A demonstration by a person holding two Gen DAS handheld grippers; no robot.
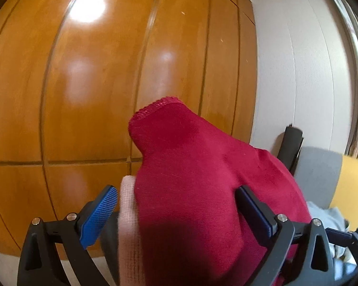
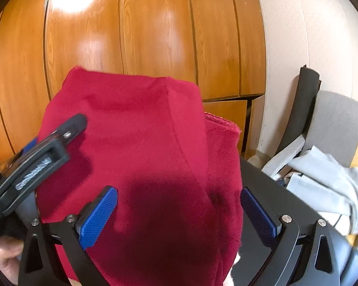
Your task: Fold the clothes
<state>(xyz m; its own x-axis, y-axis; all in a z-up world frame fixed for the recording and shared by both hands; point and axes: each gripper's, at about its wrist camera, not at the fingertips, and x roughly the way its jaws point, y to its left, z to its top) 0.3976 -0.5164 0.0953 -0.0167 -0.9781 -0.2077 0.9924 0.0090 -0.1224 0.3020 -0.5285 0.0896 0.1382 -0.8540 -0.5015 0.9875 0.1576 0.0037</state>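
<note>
**Ana:** Looking along the left gripper (image 1: pixel 177 211), I see its blue pads (image 1: pixel 100 214) spread wide, with the red garment (image 1: pixel 202 178) bunched between them. The right-hand pad presses into the cloth, the left-hand one stands just clear, beside a pale pink cloth (image 1: pixel 127 226). Whether it truly has hold of the fabric, I cannot tell.

**Ben:** Same on the right gripper (image 2: pixel 179 211): fingers far apart, the red garment (image 2: pixel 143 155) filling the gap and draped forward over them. Neither pad clearly pinches it, so I cannot tell if it is gripped.

**Ana:** Where is the garment, then?

**Ben:** Raised in front of the wooden wardrobe (image 2: pixel 143 35), not lying on any surface I can see. In the right wrist view, the left gripper's finger comes in from the left edge and touches the cloth's left side.

**Ana:** A stitched hem shows at the top of the fabric in my view.

**Ben:** Off to the right stands a grey chair (image 2: pixel 336 121) by the white wall (image 2: pixel 286 35), with light grey clothes (image 2: pixel 327 183) heaped on it.
</note>
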